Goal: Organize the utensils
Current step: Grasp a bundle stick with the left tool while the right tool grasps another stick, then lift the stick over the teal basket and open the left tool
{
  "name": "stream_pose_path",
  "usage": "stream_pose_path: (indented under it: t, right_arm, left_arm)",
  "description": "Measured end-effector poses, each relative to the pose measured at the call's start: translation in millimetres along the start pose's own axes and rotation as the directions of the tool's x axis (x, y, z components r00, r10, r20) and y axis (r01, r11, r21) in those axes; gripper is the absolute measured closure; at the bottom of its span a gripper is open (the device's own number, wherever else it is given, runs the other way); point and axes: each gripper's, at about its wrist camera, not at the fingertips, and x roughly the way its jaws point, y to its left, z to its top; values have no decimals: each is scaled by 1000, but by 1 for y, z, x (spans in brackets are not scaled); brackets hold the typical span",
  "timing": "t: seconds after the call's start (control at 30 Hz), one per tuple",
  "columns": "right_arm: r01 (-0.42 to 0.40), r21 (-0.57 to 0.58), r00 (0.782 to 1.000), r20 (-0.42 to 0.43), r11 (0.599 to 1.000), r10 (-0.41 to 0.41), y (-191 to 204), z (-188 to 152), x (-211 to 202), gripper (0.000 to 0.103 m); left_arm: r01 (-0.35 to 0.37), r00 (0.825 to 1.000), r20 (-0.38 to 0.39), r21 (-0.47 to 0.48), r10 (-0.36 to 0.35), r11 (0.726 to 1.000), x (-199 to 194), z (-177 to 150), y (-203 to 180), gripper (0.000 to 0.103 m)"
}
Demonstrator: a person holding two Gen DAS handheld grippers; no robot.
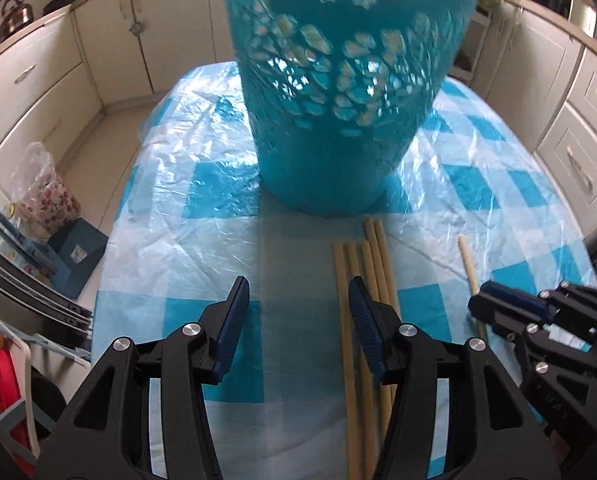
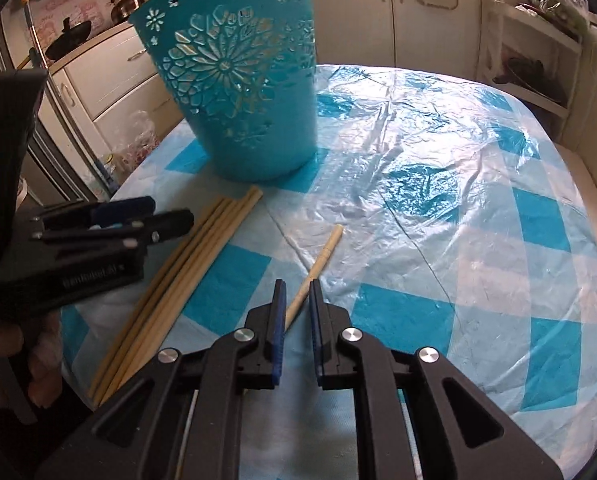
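Observation:
A teal basket [image 1: 338,92] with flower cut-outs stands upright on the table; it also shows in the right wrist view [image 2: 242,96]. Several wooden sticks [image 1: 362,280] lie side by side in front of it, also seen from the right wrist [image 2: 186,256]. One more stick [image 2: 318,264] lies apart to their right. My left gripper [image 1: 296,300] is open and empty, its right finger over the bundle. My right gripper [image 2: 297,292] has its jaws narrowed around the single stick, with small gaps on both sides; it also shows in the left wrist view [image 1: 474,304].
The round table [image 2: 478,200] has a blue-and-white checked cloth under clear plastic. Cream kitchen cabinets [image 1: 42,80] ring the room. A plastic bag [image 1: 42,188] and a blue box [image 1: 78,256] sit on the floor at the left.

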Motion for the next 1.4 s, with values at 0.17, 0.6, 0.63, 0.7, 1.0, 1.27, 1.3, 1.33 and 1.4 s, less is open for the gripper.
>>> stream_pose_path:
  t: [0.17,0.6,0.63,0.7,1.0,1.27,1.3,1.33,1.4]
  right_arm:
    - [22,-3,1000,1,1000,-22,3,4,3,80]
    - [24,-179,994,-100,984,-42,-3,26,13,67]
    - [30,-173,995,-92,985,-47,-4,27,13,74]
    - [18,-186,996,-86,982,-35,-1,26,12,91]
    - [-4,-215,996,-84,977,-14,-1,21,8,96]
    - [2,-189,998,-63,982,-14,0,18,7,96]
    - [1,-186,998,-59,983,-12,0,18,7,96]
    - [-1,-184,998,-57,983,-10,1,17,6,96]
    - [-5,-180,999,-53,984,-5,2,16,5,96]
  left_arm:
    - [-35,999,-13,28,35,999,2,2,-7,58]
    - [23,994,-111,101,-12,995,13,25,-15,87]
    - [20,995,-102,104,-9,994,13,25,-17,91]
    - [31,996,-87,114,-21,993,11,23,-22,98]
    - [170,966,191,38,-174,985,-82,37,8,99]
    - [266,810,533,35,-243,963,-181,121,23,99]
    - [271,801,547,35,-245,962,-185,129,22,99]
    - [273,791,561,34,-245,961,-189,133,21,99]
    - [278,769,593,23,-237,960,-194,143,21,99]
